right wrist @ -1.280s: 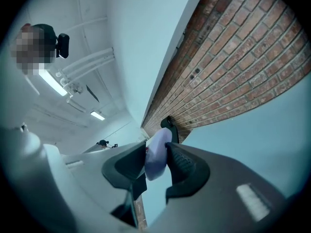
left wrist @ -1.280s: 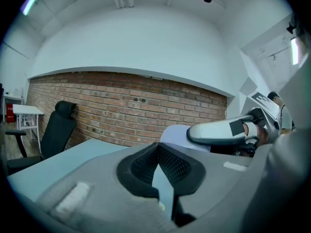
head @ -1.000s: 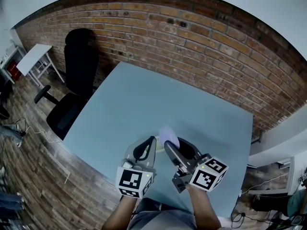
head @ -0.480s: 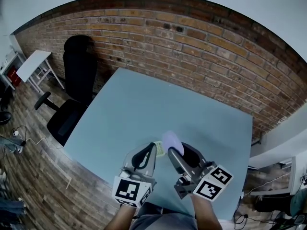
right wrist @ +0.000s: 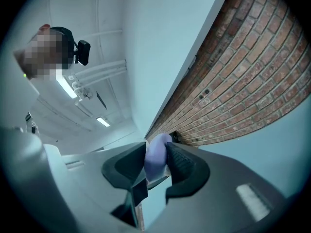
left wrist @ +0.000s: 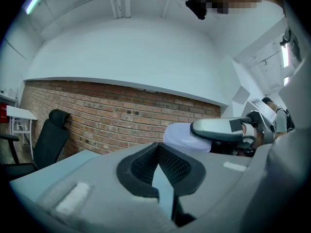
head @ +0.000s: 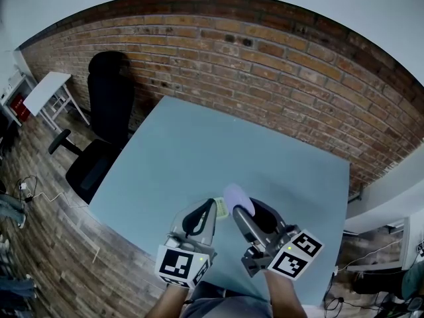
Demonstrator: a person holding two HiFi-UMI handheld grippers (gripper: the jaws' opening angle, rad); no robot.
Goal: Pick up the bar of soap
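Note:
The bar of soap [head: 236, 196] is a pale lavender oval, held off the blue-grey table [head: 199, 138]. My right gripper [head: 238, 205] is shut on it, one dark pad pressing on each side of the soap [right wrist: 156, 155]. My left gripper [head: 213, 209] hovers just to the left of it with its jaws together; its pads [left wrist: 170, 161] meet at the tips and nothing shows between them. A small pale patch sits at its tip in the head view; I cannot tell what it is. From the left gripper view the soap [left wrist: 182, 137] and the right finger [left wrist: 218, 128] show close by on the right.
A brick wall [head: 278, 65] runs along the table's far edge. A black office chair [head: 106, 105] stands at the table's left, a small white table [head: 46, 85] further left. Wooden floor lies below the near-left edge.
Both grippers have risen a little together above the table, the soap staying clamped in the right one. The jaws look the same.

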